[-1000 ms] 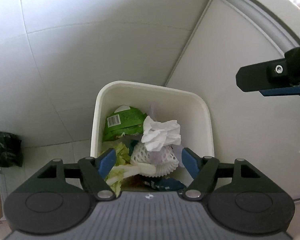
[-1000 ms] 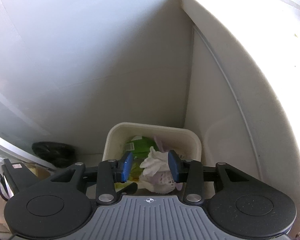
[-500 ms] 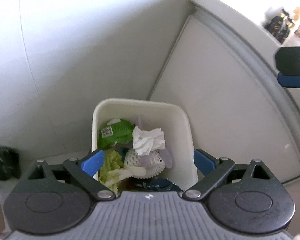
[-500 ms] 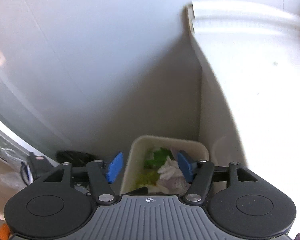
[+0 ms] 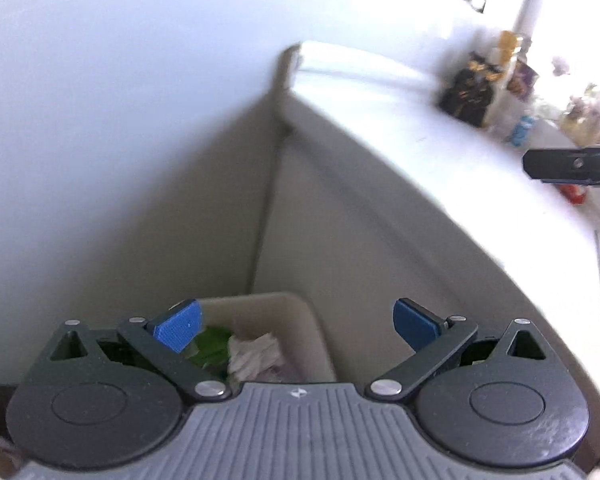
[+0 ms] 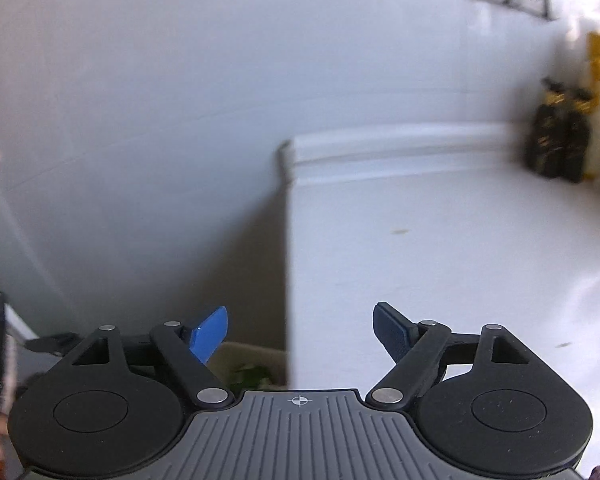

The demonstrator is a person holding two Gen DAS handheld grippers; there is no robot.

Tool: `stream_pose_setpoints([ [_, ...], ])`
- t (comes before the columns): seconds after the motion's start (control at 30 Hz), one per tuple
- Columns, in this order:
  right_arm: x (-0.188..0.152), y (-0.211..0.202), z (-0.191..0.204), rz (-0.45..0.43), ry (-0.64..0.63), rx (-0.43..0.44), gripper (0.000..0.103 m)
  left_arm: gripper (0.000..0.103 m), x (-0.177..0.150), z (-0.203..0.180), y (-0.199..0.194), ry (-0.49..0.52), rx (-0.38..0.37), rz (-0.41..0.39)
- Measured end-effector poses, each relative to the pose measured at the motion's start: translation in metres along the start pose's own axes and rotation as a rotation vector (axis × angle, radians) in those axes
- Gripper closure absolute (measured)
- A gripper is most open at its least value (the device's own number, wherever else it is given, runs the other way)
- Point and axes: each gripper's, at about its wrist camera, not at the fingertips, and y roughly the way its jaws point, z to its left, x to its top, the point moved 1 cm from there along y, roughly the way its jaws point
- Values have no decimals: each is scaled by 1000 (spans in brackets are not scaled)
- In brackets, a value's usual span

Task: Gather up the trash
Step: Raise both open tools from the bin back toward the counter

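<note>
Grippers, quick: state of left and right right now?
Left gripper: open, holding nothing, above the trash bin.
Right gripper: open, holding nothing.

Right tongs (image 6: 300, 330) spread wide, empty, above white counter (image 6: 440, 248) edge beside bin (image 6: 248, 356).

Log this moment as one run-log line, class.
left hand-held gripper: open, empty | right hand-held gripper: open, empty | trash bin: below, holding tissue | counter: ahead

Daylight glare upper right, both views motion-blurred; fisheye bending at edges; shadowed corner beside counter (image 5: 380, 92).
</note>
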Motion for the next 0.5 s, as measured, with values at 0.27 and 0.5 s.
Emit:
stream_pose_setpoints([
  [0.27,-1,-15,-76,-45,48,-120,15,1,43,-61,16,124,-73,-40],
  [0.5,-6,-26,-136,-90,99,-206,12,1,70,-113,41,231,-107,-36],
])
